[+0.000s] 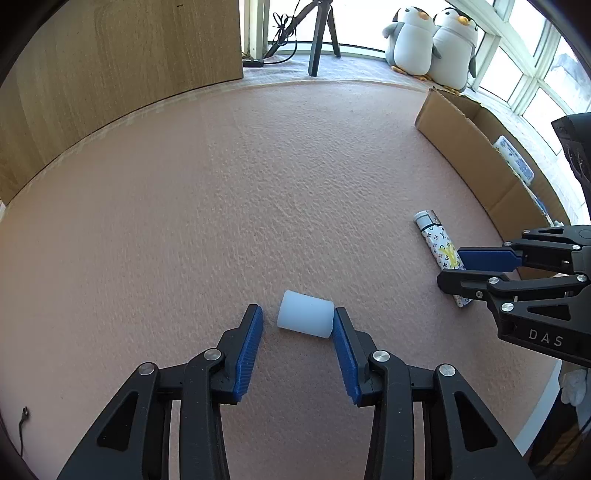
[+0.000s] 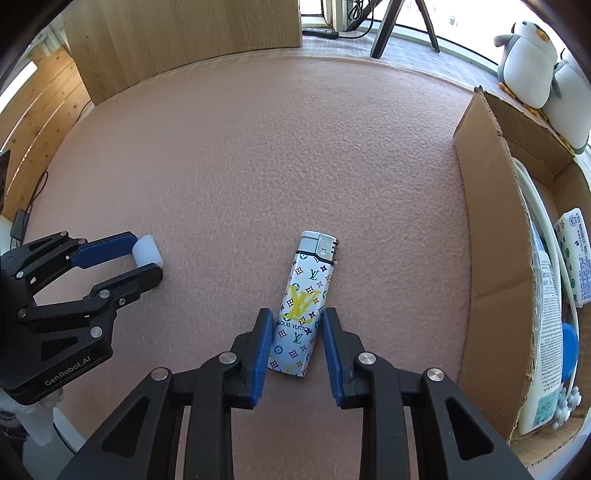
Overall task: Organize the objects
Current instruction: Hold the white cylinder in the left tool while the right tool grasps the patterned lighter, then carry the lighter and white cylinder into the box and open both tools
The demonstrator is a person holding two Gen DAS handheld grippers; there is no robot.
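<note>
A short white cylinder (image 1: 308, 315) lies on its side on the pink mat (image 1: 258, 184). My left gripper (image 1: 296, 312) is open around it; the right pad touches its end and the left pad stands a little off. A white lighter with a coloured monogram print (image 2: 308, 291) lies lengthwise on the mat, metal cap pointing away. My right gripper (image 2: 297, 317) is open, its blue pads flanking the lighter's lower half with slim gaps. The right wrist view shows the left gripper (image 2: 144, 255) and the cylinder (image 2: 147, 248) at the left; the left wrist view shows the right gripper (image 1: 452, 268) by the lighter (image 1: 436, 240).
An open cardboard box (image 2: 484, 221) stands at the mat's right edge, holding a tube, a tissue pack, a white cable and a blue item. Two plush penguins (image 1: 428, 40) sit by the window behind it. A tripod (image 1: 321, 33) and a wooden panel (image 1: 110, 74) stand at the back.
</note>
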